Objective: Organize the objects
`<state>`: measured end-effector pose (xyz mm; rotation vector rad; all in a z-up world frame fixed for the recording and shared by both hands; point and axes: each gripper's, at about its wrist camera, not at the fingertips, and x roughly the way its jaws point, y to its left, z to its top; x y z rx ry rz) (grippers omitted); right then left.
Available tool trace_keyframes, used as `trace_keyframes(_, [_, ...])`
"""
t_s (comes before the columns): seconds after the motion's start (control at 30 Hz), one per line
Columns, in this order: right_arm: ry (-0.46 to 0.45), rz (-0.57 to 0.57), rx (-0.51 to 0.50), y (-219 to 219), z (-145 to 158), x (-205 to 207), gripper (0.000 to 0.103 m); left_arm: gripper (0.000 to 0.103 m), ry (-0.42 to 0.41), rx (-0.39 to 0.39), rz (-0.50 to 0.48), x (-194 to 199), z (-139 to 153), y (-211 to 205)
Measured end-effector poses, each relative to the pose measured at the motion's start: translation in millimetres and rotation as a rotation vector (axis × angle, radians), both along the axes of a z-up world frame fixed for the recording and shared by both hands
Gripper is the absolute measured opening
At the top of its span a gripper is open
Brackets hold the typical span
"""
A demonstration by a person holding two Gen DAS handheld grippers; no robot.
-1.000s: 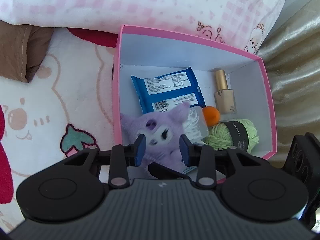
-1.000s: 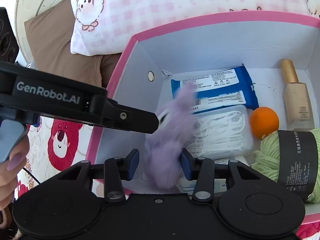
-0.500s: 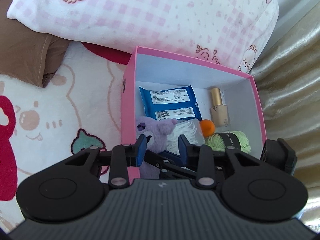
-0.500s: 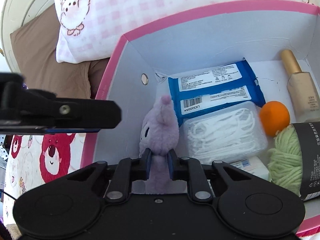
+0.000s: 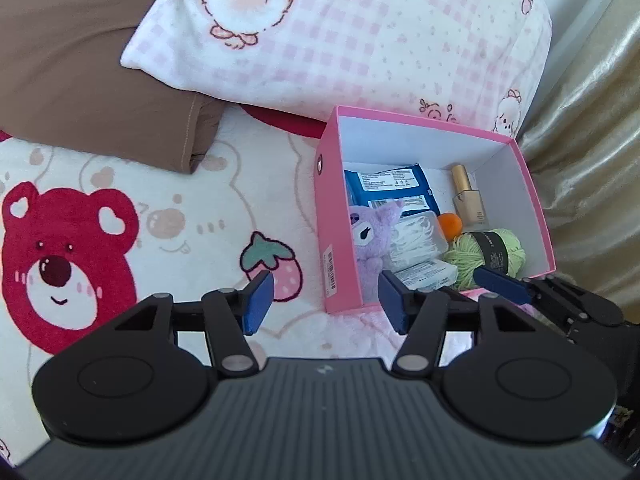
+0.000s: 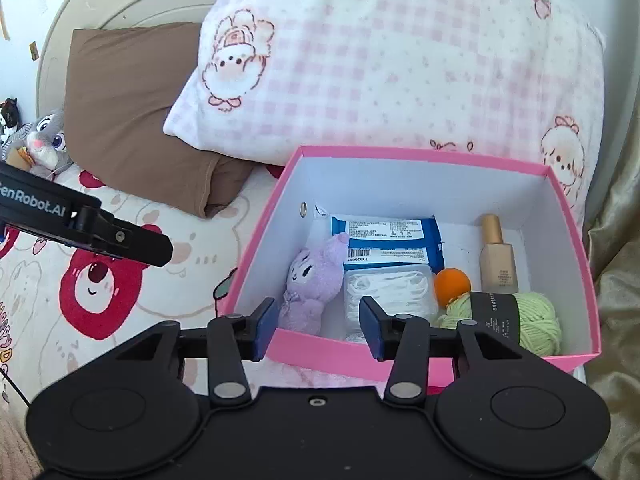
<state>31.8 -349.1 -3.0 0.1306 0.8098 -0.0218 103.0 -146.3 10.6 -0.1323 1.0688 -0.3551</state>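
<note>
A pink box (image 6: 256, 248) with a white inside sits on the bed; it also shows in the left wrist view (image 5: 330, 216). Inside lie a purple plush toy (image 6: 310, 284) (image 5: 372, 236), a blue wipes pack (image 6: 388, 240), a clear floss-pick case (image 6: 388, 292), an orange ball (image 6: 452, 284), a beige bottle (image 6: 498, 260) and green yarn (image 6: 536, 320). My right gripper (image 6: 316, 330) is open and empty, just in front of the box's near wall. My left gripper (image 5: 326, 300) is open and empty, pulled back above the blanket.
A pink checked pillow (image 6: 400, 60) lies behind the box, a brown pillow (image 6: 132, 112) to its left. The blanket (image 5: 120, 220) has red bear prints. A beige curtain (image 5: 592, 140) hangs at the right. Plush toys (image 6: 44, 140) sit at the far left.
My right gripper has let go of the purple plush toy, which now lies in the box. Both grippers have opened wide and pulled back from the box.
</note>
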Motion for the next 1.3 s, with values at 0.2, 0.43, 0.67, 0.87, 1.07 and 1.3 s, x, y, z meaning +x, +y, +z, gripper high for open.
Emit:
trace_keyframes(0.2, [-0.060, -0.016, -0.012, 19.0, 34.8, -24.9, 0.061, 0.073, -0.055, 0.048, 0.004, -31.7, 19.3, 20.0])
trace_keyframes(0.43, [-0.039, -0.030, -0.096, 45.4, 46.4, -48.5, 0.072, 0.091, -0.075, 0.112, 0.065, -64.5, 21.4, 48.0])
trace_keyframes(0.67, [-0.030, -0.069, -0.114, 57.4, 47.6, -63.9, 0.095, 0.098, -0.036, 0.160, 0.089, -78.7, 8.4, 70.4])
trace_keyframes(0.87, [0.012, -0.107, -0.148, 63.3, 43.0, -66.9, 0.098, 0.098, 0.006, 0.199, 0.103, -82.6, -1.5, 81.5])
trace_keyframes(1.07, [0.015, -0.106, -0.127, 63.3, 41.9, -66.5, 0.098, 0.098, 0.017, 0.209, 0.113, -85.0, -3.7, 86.6])
trace_keyframes(1.3, [0.040, -0.121, -0.079, 60.4, 43.9, -62.5, 0.098, 0.098, 0.016, 0.229, 0.112, -87.6, -0.4, 85.7])
